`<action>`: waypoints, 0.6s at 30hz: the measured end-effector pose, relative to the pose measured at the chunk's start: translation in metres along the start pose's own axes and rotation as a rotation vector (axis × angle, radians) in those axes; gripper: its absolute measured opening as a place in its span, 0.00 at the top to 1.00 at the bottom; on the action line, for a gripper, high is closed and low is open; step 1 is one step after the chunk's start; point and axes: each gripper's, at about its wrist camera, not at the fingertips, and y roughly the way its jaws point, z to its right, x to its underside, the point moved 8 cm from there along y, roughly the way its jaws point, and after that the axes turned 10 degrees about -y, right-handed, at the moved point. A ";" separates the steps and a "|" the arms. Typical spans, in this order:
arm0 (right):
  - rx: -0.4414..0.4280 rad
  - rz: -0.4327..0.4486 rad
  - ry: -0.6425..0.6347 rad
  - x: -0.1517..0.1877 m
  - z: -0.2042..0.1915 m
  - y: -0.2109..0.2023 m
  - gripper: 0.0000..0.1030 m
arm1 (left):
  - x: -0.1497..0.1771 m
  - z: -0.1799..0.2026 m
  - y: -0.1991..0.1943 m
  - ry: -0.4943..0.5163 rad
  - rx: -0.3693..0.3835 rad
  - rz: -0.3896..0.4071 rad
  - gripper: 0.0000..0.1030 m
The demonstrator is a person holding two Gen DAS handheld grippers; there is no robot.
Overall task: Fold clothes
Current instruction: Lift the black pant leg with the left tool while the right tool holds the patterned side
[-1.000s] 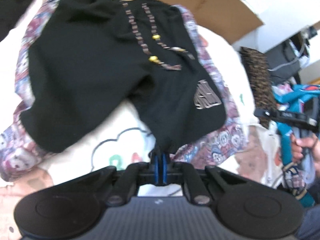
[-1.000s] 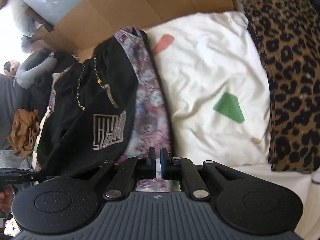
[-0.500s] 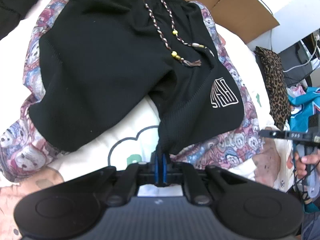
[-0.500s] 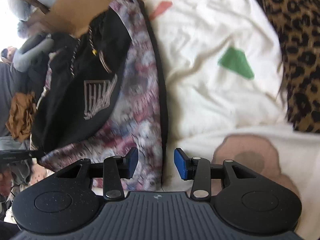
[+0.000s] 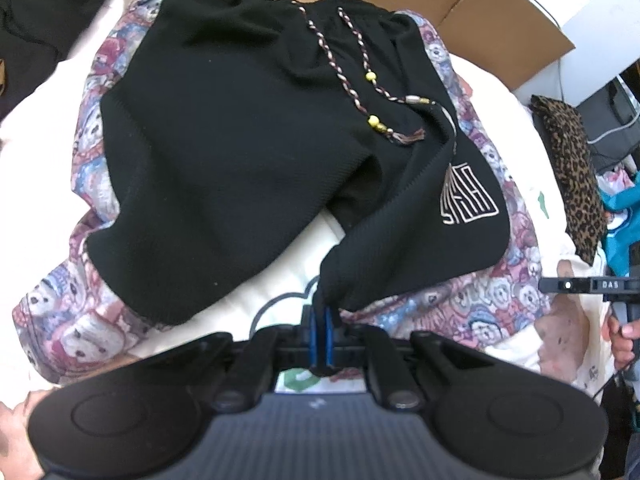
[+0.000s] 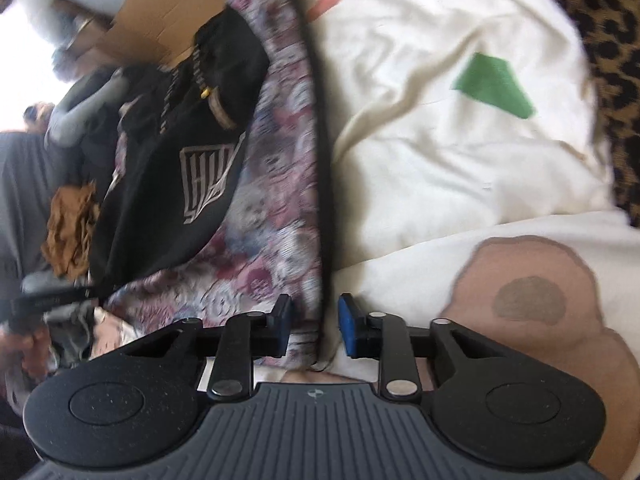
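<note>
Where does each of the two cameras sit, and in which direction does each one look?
Left wrist: sits on the left gripper, looking forward over the black shorts; its shut fingers pinch their hem; the person's other hand shows at right.
Right wrist: sits on the right gripper, looking along the patterned garment and white bedding; its fingers stand open.
Shared: the shorts' white logo, patterned garment, leopard cushion.

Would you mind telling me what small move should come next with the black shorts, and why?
Probably carry the left gripper, shut on the hem of the black shorts, across toward the other leg to fold them in half. The right gripper is open, and the shorts lie spread on the patterned garment.
</note>
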 end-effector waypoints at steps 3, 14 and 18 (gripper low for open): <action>0.012 -0.016 -0.014 0.002 0.001 0.009 0.80 | 0.000 -0.001 0.002 -0.004 -0.005 -0.003 0.95; 0.020 -0.043 -0.018 -0.003 -0.005 0.000 0.99 | 0.002 0.008 -0.002 -0.008 0.027 -0.025 0.95; 0.077 -0.039 -0.038 -0.009 -0.005 -0.019 0.99 | 0.007 0.019 -0.006 -0.027 0.088 -0.049 0.95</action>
